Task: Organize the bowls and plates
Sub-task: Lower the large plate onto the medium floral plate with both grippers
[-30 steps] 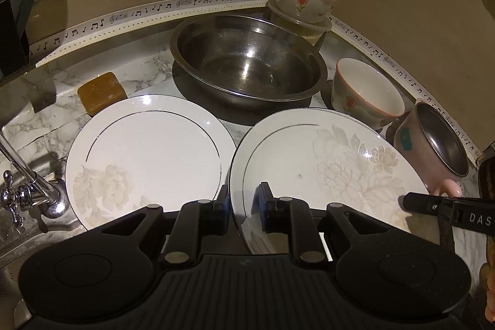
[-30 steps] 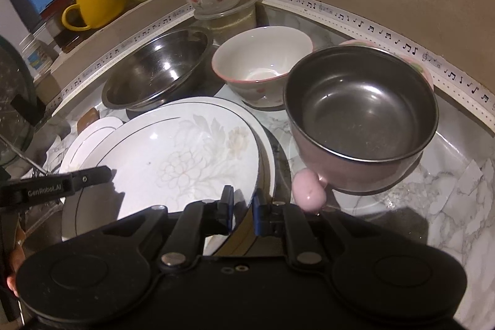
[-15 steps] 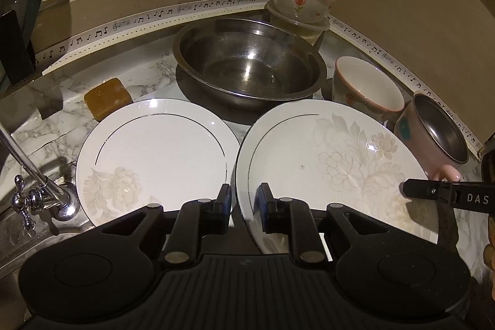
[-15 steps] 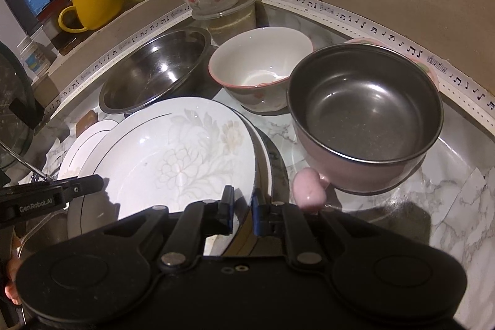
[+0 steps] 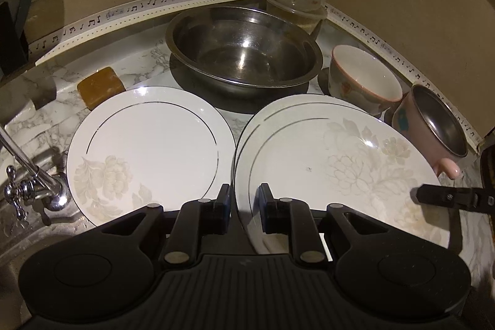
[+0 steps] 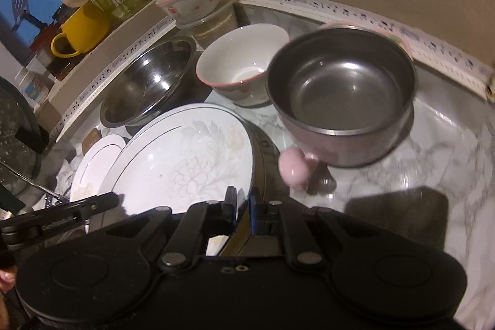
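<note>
The pink pot (image 6: pixel 340 101) is motion-blurred; its handle tip smears.

**Marble counter, crowded with dishes**

The white grey-veined marble countertop (image 5: pixel 139 64) carries a large steel mixing bowl (image 5: pixel 244 48) at 12 o'clock, a brown rectangular soap bar (image 5: pixel 100 87) at 10, a white floral plate (image 5: pixel 148 150) at 9, a pink-rimmed ceramic bowl (image 5: pixel 365 79) at 2, and a pink steel-lined handled bowl (image 5: pixel 433 126) at 3.

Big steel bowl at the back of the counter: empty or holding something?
Empty. The big steel bowl stands upright on the counter, and both wrist views show its bare, shiny bottom with only reflections inside.
</note>
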`<act>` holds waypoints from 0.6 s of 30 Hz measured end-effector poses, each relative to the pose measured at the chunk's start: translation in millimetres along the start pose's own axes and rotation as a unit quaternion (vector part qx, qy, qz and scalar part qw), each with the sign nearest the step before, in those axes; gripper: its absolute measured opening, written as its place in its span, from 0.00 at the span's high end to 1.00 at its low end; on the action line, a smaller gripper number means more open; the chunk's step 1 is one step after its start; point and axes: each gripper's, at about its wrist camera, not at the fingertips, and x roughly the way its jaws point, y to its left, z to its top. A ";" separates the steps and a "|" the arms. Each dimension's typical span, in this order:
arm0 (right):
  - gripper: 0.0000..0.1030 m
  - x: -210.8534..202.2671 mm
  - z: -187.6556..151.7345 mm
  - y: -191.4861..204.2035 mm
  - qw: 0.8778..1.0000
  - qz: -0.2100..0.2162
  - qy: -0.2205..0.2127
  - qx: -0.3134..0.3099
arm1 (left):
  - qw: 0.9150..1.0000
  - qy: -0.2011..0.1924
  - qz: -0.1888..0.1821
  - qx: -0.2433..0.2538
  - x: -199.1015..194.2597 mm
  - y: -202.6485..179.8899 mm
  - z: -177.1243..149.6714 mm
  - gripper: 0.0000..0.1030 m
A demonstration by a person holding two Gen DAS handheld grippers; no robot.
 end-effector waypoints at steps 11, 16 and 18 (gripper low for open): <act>0.89 -12.5 -14.9 -1.8 1.000 -0.001 0.005 0.026 | 1.000 -0.001 -0.008 -0.001 -3.1 3.9 -2.0 0.81; 0.89 -8.7 -15.2 1.9 1.000 -0.020 0.004 0.011 | 1.000 -0.018 -0.001 -0.003 -14.3 7.3 -1.2 0.81; 0.89 -7.1 -14.4 4.2 1.000 -0.024 0.002 0.001 | 1.000 -0.023 0.002 -0.005 -17.2 9.6 -0.8 0.81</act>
